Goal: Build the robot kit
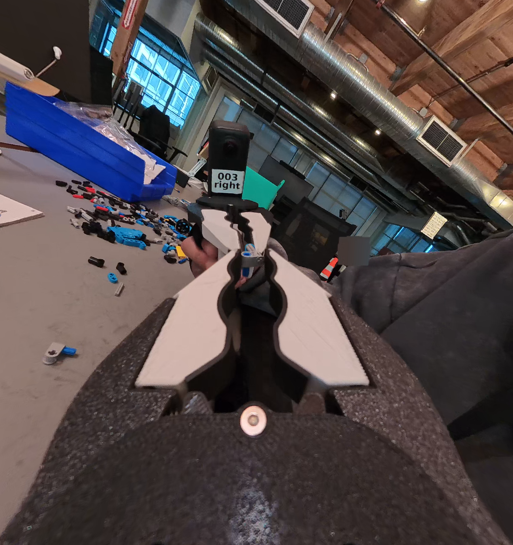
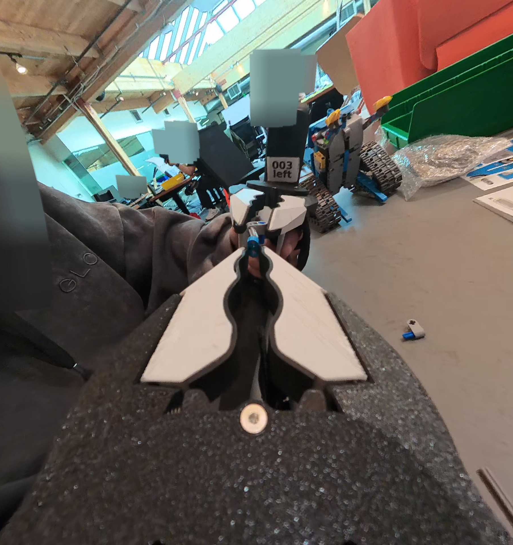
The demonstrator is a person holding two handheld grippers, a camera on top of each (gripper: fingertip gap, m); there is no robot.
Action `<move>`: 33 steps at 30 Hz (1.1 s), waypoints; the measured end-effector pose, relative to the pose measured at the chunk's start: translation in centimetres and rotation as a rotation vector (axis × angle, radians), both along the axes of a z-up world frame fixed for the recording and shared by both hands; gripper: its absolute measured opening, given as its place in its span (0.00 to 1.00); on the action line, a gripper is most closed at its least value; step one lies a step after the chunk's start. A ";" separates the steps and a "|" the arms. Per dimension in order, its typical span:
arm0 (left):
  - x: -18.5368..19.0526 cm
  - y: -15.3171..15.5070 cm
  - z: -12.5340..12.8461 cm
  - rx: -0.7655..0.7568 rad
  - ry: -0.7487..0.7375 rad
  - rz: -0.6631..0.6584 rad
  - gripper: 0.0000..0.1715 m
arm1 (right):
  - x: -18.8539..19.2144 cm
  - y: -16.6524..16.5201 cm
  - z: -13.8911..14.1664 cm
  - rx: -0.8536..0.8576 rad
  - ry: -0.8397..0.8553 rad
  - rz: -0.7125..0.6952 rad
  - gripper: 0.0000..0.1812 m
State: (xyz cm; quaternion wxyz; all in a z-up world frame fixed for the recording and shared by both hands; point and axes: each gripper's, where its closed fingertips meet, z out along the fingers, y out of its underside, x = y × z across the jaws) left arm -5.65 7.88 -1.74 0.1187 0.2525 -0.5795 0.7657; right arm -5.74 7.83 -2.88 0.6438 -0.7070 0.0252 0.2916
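My left gripper (image 1: 249,257) is shut on a small grey connector (image 1: 251,261), held in the air above the grey table's near edge. My right gripper (image 2: 253,251) faces it tip to tip and is shut on a blue pin (image 2: 253,244). The pin meets the grey connector (image 2: 256,225). In the left wrist view the right gripper (image 1: 240,233) sits just beyond my fingertips, with a hand behind it. In the right wrist view the left gripper (image 2: 262,219) sits just beyond the pin. Whether the pin is fully seated is hidden.
A second grey connector with a blue pin (image 1: 57,352) lies alone on the table (image 2: 396,280), also in the right wrist view (image 2: 414,331). A pile of small parts (image 1: 122,218), a blue bin (image 1: 81,147), a tracked model (image 2: 352,165), green bins (image 2: 455,103), bubble wrap (image 2: 444,159) and booklets (image 2: 508,206) stand around. My two grippers' fingertips are within a few centimetres of each other.
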 end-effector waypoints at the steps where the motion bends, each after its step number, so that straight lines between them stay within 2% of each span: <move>1: -0.1 0.0 -0.1 0.005 0.000 -0.006 0.08 | -0.1 0.0 0.0 -0.001 0.004 0.005 0.03; 5: -0.3 -0.2 -0.6 0.057 -0.014 -0.029 0.08 | -0.3 -0.1 -0.5 -0.031 -0.011 0.018 0.03; 7: -0.9 -0.3 -1.3 0.119 -0.039 -0.071 0.08 | -0.8 -0.2 -1.1 -0.073 -0.021 0.068 0.04; 13: -2.2 -0.4 -5.2 0.369 -0.096 -0.163 0.08 | -2.2 -0.2 -5.1 -0.286 -0.149 0.157 0.03; 18: -2.8 -0.7 -7.7 0.504 -0.089 -0.222 0.08 | -2.7 -0.4 -8.0 -0.401 -0.254 0.184 0.04; 22: -3.1 -0.6 -9.0 0.597 -0.103 -0.246 0.08 | -2.8 -0.4 -8.9 -0.435 -0.292 0.188 0.04; 29: -3.7 -1.1 -12.4 0.831 -0.137 -0.268 0.08 | -3.3 -0.9 -12.7 -0.582 -0.411 0.229 0.04; 33: -3.7 -1.2 -12.6 0.851 -0.140 -0.263 0.08 | -3.3 -0.9 -13.2 -0.605 -0.441 0.225 0.03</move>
